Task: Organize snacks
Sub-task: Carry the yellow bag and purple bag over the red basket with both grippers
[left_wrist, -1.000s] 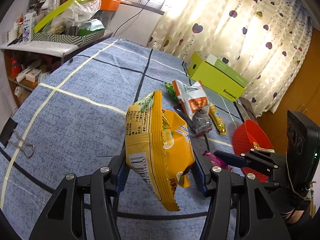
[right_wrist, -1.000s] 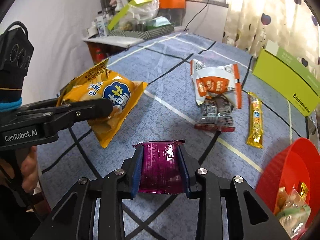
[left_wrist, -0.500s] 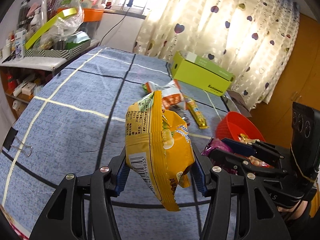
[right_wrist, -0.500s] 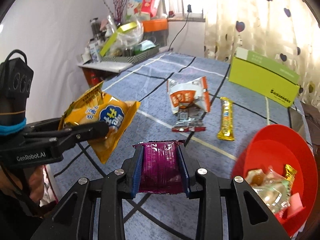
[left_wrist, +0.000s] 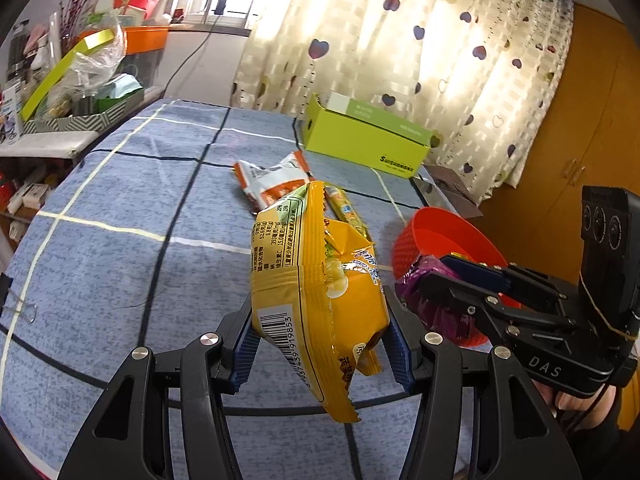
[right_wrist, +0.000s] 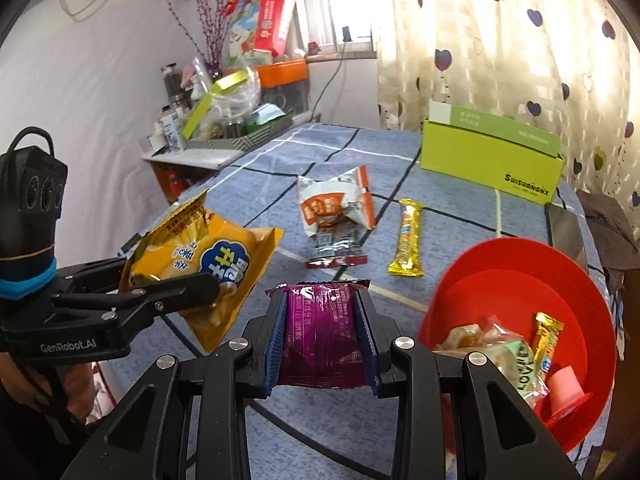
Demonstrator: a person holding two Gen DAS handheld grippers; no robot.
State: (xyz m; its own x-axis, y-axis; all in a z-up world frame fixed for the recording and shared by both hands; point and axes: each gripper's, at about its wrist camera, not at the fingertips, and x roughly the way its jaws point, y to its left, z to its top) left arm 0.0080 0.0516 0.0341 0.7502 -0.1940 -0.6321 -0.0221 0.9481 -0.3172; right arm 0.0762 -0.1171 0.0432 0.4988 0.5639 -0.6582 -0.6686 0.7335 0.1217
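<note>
Left wrist view: the left gripper [left_wrist: 322, 346] clamps a crinkled, glossy yellow chip bag [left_wrist: 316, 292] between its ribbed blue pads, the bag held on edge above the blue checked tablecloth [left_wrist: 120, 248], its serrated seams top and bottom. To the right, the right gripper [left_wrist: 434, 288] pinches a shiny purple snack packet [left_wrist: 424, 304] against the near rim of the smooth red plastic bowl [left_wrist: 436, 228]. Beyond lie an orange-and-white snack bag [left_wrist: 276, 182] and a rectangular lime-green cardboard box [left_wrist: 368, 138]; the cloth to the left lies open.

Right wrist view: the right gripper [right_wrist: 320, 340] is closed on the flat purple snack packet [right_wrist: 320, 328], just left of the red plastic bowl [right_wrist: 520, 276], which holds wrapped sweets. The left gripper [right_wrist: 188, 284] carries the yellow chip bag [right_wrist: 208, 264] at the left. A slim gold foil snack bar [right_wrist: 408, 238] and the orange-and-white snack bag [right_wrist: 336, 204] lie ahead, with the lime-green cardboard box [right_wrist: 488, 160] near the far edge.
</note>
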